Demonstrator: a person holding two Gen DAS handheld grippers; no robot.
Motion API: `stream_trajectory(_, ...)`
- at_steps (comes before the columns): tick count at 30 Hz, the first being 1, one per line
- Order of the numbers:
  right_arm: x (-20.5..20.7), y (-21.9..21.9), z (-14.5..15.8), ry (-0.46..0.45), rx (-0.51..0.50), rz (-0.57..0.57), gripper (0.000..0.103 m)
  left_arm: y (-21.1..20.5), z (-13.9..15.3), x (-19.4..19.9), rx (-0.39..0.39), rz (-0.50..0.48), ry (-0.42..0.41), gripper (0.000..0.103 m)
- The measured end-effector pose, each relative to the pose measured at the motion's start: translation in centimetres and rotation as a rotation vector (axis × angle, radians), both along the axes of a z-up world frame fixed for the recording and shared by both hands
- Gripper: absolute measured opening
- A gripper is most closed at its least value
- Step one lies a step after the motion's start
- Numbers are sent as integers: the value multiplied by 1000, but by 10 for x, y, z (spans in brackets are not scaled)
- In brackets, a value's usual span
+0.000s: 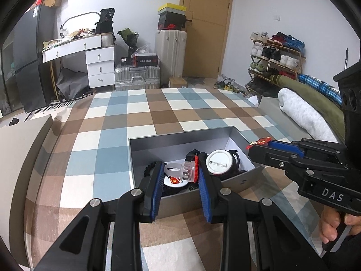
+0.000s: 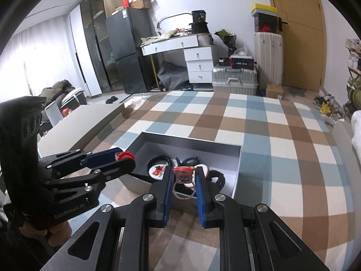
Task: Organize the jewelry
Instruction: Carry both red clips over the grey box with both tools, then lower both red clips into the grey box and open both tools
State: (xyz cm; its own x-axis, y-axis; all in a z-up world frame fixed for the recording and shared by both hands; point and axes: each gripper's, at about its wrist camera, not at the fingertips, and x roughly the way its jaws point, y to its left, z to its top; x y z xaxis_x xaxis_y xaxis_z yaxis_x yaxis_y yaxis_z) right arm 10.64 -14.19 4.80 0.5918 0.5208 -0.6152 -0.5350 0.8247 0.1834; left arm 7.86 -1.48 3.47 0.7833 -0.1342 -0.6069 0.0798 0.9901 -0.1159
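Blue-padded fingers of my left gripper (image 1: pixel 180 169) were clenched on a clear ring with a red top (image 1: pixel 190 169) over the grey box (image 1: pixel 180 139). My right gripper (image 2: pixel 184 176) pinched a similar red-topped ring (image 2: pixel 183 176) above the badges (image 2: pixel 158 170). I judged each should be lowered gently into bare box floor before releasing.

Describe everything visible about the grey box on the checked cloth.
The open grey rectangular box, seemingly cardboard, sits lidless and flat on the brown, blue and white checked cloth. Its outer walls are grey and its floor looks white. Inside lie round white badges, black ring-shaped pieces and a small red flag item, loosely piled. Both hand-held grippers hang above its near edge; whether either touches it cannot be told.
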Motion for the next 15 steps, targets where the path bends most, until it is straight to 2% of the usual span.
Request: stream_trajectory(15, 17, -4, -9, 42, 30, -13, 18, -2, -8, 14, 24, 21, 30, 24)
